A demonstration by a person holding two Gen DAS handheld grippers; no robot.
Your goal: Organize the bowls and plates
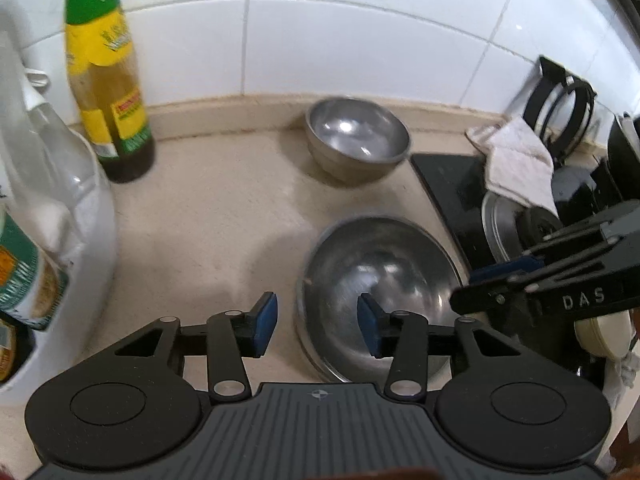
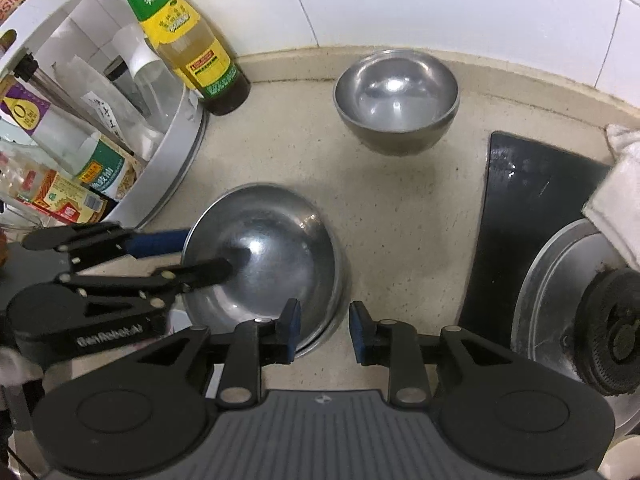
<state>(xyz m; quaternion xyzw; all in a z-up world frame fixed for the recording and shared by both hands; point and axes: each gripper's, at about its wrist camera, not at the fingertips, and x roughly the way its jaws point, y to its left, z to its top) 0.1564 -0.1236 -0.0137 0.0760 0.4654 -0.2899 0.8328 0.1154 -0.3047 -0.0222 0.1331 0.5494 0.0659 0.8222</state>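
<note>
A home kitchen: glossy white wall tiles (image 2: 400, 0) behind a speckled beige stone counter (image 2: 400, 208), a black glass gas hob with a round burner (image 2: 612, 332), a green-and-yellow-labelled condiment bottle (image 2: 188, 44), round stainless-steel bowls (image 2: 396, 96).

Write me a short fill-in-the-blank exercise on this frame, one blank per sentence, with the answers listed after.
1. The number of steel bowls on the counter is ____.
2. The small bowl stands near the tiled wall, and the large bowl lies ____ to the cameras than it.
3. The left gripper straddles the large bowl's rim with its jaws ____.
4. The oil bottle has a label coloured green and ____.

Missing words: two; closer; open; yellow
</note>
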